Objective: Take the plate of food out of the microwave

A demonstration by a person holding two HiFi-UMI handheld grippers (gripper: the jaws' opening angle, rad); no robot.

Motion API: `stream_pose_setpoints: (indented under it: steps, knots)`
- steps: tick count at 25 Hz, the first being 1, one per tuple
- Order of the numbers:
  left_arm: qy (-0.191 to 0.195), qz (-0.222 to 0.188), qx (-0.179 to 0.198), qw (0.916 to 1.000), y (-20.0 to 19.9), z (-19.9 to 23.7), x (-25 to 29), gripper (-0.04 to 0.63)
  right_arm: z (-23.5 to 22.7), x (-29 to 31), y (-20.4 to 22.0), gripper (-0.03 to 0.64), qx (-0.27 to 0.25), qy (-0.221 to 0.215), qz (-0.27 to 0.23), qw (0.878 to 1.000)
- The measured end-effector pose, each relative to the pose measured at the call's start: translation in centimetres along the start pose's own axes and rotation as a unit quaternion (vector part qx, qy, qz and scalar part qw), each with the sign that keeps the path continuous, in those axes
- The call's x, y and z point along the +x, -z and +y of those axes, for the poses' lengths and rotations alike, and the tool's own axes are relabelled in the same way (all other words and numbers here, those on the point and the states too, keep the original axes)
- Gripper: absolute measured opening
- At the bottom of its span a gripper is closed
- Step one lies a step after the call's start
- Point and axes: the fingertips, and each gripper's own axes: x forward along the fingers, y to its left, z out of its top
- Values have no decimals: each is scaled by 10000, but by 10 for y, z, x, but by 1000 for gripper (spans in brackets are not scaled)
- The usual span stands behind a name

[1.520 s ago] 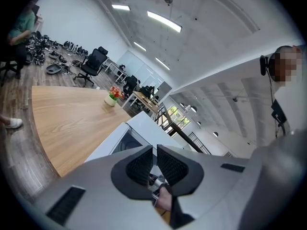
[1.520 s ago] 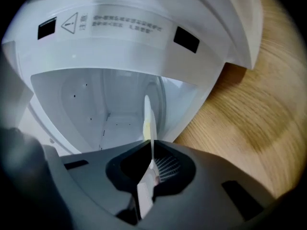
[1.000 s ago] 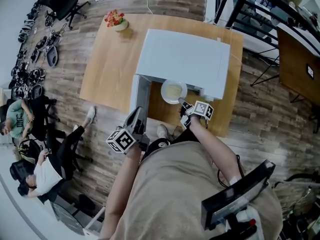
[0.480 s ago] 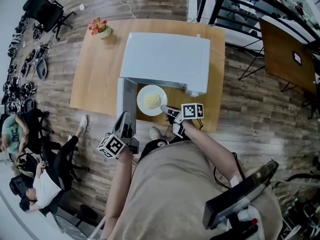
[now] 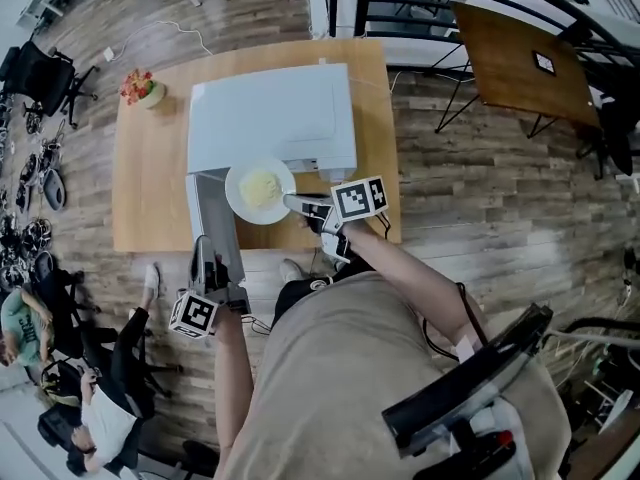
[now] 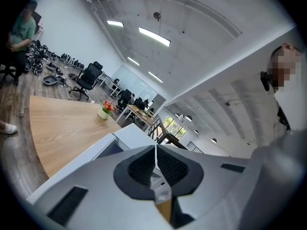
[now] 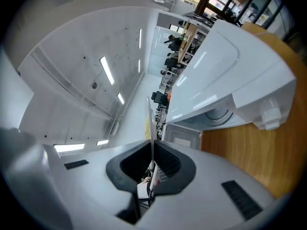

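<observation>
L tool [image 5: 207, 258]: nearest the person, hanging low by the outer edge of the open door [image 5: 208, 218]. Clenched, pads meeting, nothing showing btwn them in its own view [image 6: 155, 159]. Whether it is touching the door: can't tell.
R tool [image 5: 300, 205]: reaching in from the plate's right side, clamped on the rim. In its own view [image 7: 151, 150] the jaws are squeezing a thin edge.
plate [image 5: 236, 196]: hanging in the air in front of the microwave's mouth, just beside the door, over the bench front. Not resting on anything seen.
food [image 5: 260, 184]: pale heap sitting mid-plate, not sliding to any side.
Which way it is pointing: face up, looking approx level in the head view. From the R tool it is showing edge-on, a thin line [image 7: 149, 123] running straight out from the jaws.
Long axis: none, it's round; the only line that matters is rim-to-rim along the R tool's reach.
Step in hand: judging it as carry-out, w/ the plate clear of the cavity but not yet set down.
Next move is calling for: a level wrist, since a one-sided rim grip is leaving the far edge free to dip, then a bare patch of bench to lower onto.
microwave [image 5: 270, 118]: white box behind the plate.
bench [image 5: 150, 188]: wood top, bare to the left.
flower pot [image 5: 140, 88]: sitting at the far left corner, well apart.
</observation>
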Motion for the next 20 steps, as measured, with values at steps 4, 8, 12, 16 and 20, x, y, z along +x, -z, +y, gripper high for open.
stream_pose_setpoints:
  steps: [4, 8, 12, 16, 20]
  knots:
    - [168, -103, 74, 9998, 9, -27, 8, 8, 11, -44, -14, 18, -41, -20, -218, 9998]
    - [299, -88, 191, 9993, 23, -53, 18, 6, 22, -90, -25, 18, -38, -105, -460, 9989]
    - [332, 58, 304, 9990, 22, -48, 27, 5, 34, -100, -33, 18, -23, -87, -690, 9976]
    - [413, 191, 420, 9981, 26, -47, 32, 4, 33, -116, -32, 18, 10, 35, -850, 9964]
    - [427, 281, 440, 9977, 32, -42, 39, 3, 13, -124, -25, 18, 63, 265, -828, 9962]
